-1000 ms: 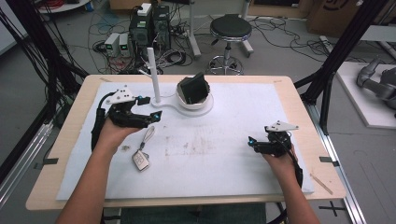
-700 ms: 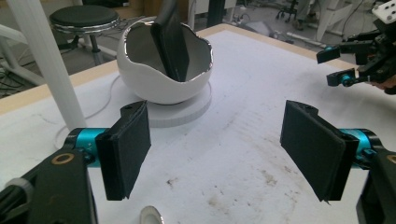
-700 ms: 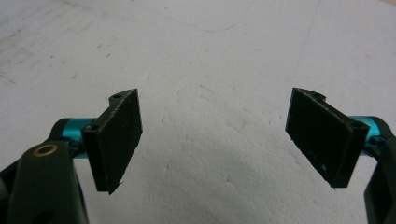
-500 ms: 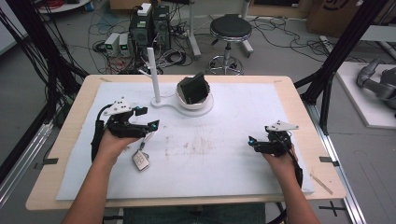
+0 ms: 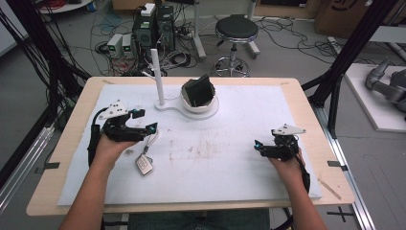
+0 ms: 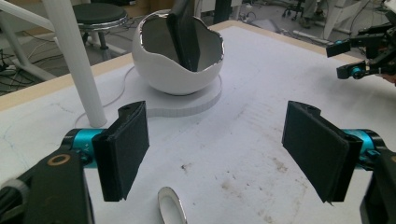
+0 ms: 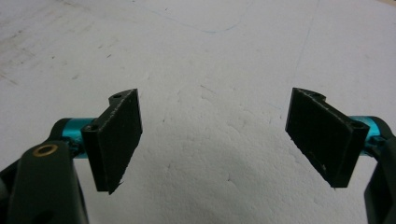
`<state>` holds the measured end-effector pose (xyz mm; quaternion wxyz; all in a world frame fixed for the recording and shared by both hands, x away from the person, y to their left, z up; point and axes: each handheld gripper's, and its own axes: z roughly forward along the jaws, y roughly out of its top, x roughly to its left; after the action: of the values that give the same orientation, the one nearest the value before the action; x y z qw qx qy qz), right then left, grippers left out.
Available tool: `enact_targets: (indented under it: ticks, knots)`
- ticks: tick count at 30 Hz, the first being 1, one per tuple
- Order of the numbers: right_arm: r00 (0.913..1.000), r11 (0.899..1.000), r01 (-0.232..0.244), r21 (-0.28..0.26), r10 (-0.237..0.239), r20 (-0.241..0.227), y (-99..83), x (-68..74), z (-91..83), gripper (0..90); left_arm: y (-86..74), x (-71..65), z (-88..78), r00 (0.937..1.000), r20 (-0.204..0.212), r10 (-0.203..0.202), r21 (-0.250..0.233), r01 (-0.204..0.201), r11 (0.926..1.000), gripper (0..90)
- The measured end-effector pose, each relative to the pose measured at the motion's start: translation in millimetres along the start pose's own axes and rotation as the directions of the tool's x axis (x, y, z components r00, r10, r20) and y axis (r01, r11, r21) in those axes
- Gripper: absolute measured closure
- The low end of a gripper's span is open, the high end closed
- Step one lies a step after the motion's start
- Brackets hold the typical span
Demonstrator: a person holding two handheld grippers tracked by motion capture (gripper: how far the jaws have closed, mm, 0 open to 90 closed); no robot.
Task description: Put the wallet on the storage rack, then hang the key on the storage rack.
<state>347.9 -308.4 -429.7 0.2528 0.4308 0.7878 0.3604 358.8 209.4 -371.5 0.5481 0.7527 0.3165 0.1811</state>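
Note:
A white egg-shaped bowl (image 5: 199, 101) (image 6: 175, 70) on a flat white base holds a black slab leaning upright inside it. A white post (image 5: 157, 76) (image 6: 77, 60) rises beside it. A small flat grey tag (image 5: 144, 164) on a thin cord lies on the mat, just in front of my left gripper (image 5: 146, 121). That gripper (image 6: 224, 149) is open and faces the bowl, with a silvery ring (image 6: 171, 212) on the mat below its jaws. My right gripper (image 5: 260, 146) (image 7: 219, 140) hovers open over bare white mat at the right.
A white mat (image 5: 215, 158) covers most of the wooden table (image 5: 311, 115). Black frame posts stand at both sides. A stool (image 5: 235, 28) and computer boxes sit on the floor beyond the far edge.
My left gripper has drawn back a little from the bowl toward the near edge. The tag and my right gripper have stayed where they were.

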Motion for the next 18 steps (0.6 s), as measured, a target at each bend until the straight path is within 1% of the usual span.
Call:
enact_targets:
  ticks: [4, 6, 11, 13, 18]
  knots:
    - [1.0000, 1.000, 0.008, -0.005, -0.008, -0.003, 0.1, 0.1, -0.6, 18.8, -0.9, 0.6, -1.0, 1.0000, -0.008, -0.002, 0.004, 0.002, 1.0000, 22.9]
    - [1.0000, 1.000, 0.004, -0.003, -0.004, -0.003, 0.1, -0.3, -0.1, 18.8, -1.8, 0.9, -0.9, 0.9999, -0.015, -0.003, 0.007, 0.003, 1.0000, 22.6]
    - [1.0000, 1.000, 0.003, -0.002, -0.003, -0.005, 0.3, 0.2, 0.9, 18.8, -5.3, -0.9, 0.7, 0.9999, -0.011, 0.005, 0.020, -0.005, 0.9998, 22.6]
    - [0.9999, 1.000, 0.016, -0.002, -0.016, -0.006, 1.0, 0.3, 1.0, 18.8, -6.8, -1.4, 1.3, 0.9999, -0.014, 0.005, 0.027, -0.005, 0.9996, 22.6]
    - [0.9995, 0.999, 0.027, -0.017, -0.028, -0.012, 4.9, 3.2, 0.7, 18.8, -16.9, -3.6, 1.8, 0.9989, -0.047, 0.004, 0.065, -0.001, 0.9979, 22.6]
